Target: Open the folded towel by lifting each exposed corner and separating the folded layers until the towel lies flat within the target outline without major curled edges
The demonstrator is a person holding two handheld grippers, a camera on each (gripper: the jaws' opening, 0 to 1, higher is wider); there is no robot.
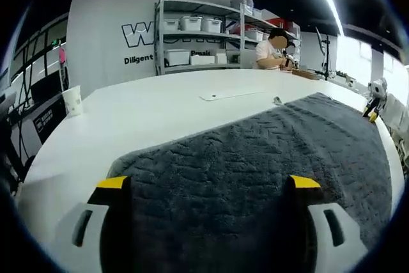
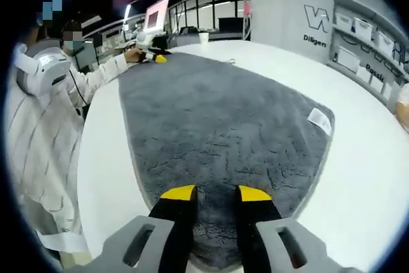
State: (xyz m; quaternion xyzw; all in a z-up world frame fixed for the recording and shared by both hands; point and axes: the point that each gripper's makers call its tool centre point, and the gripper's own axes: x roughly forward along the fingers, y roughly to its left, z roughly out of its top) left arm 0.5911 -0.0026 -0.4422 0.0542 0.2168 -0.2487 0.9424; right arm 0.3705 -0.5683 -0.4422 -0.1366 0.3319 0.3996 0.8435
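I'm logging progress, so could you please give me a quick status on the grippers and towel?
Left gripper open, jaws astride one towel end. Right gripper open at the opposite end. Towel spread on white table, label showing. Nothing on it.

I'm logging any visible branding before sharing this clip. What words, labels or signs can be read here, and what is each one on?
"W", start of large outlined lettering cut off by the shelving, on the grey wall.
"Diligent", small dark line below it, on the same wall; the rest is hidden.
"Dilige", same line cut off, in the right gripper view.
White tag on the grey towel: too small to read.
Paper cup: no legible print.
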